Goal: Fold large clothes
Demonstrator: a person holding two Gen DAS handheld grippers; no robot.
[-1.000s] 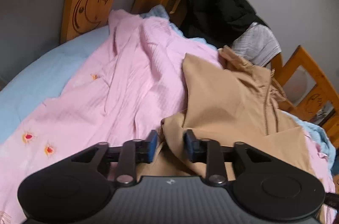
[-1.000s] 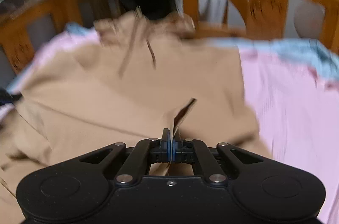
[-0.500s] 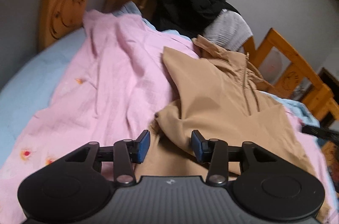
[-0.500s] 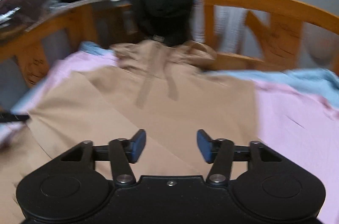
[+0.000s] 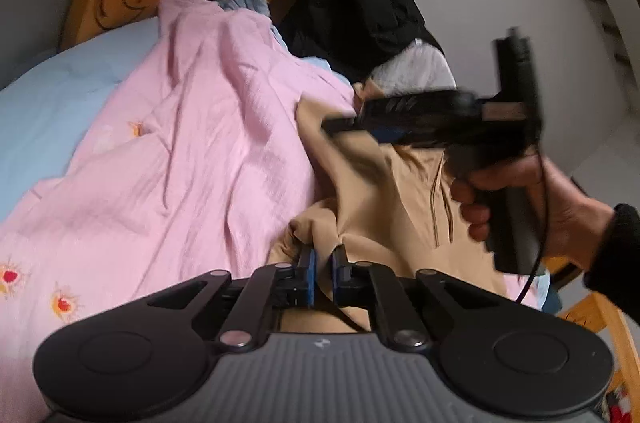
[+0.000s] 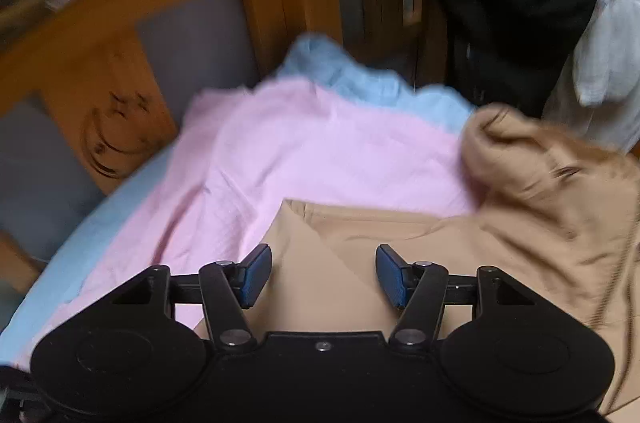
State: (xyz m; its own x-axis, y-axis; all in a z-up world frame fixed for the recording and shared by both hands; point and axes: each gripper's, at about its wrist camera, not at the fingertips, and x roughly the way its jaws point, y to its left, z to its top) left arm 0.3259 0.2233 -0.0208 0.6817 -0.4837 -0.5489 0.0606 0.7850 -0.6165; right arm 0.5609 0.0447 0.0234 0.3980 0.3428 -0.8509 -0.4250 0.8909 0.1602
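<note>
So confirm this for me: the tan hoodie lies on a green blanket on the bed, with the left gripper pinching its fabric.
Not quite: the blanket is pink, not green, as the left wrist view shows. The rest holds: the tan hoodie lies on it on the bed, and the left gripper is pinching its fabric, jaws closing on a fold.

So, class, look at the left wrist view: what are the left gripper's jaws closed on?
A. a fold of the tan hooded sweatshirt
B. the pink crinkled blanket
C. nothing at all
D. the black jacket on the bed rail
A: in the left wrist view the left gripper has a ridge of the tan hooded sweatshirt pinched between its blue pads, while the pink crinkled blanket lies beside it, untouched.
</note>
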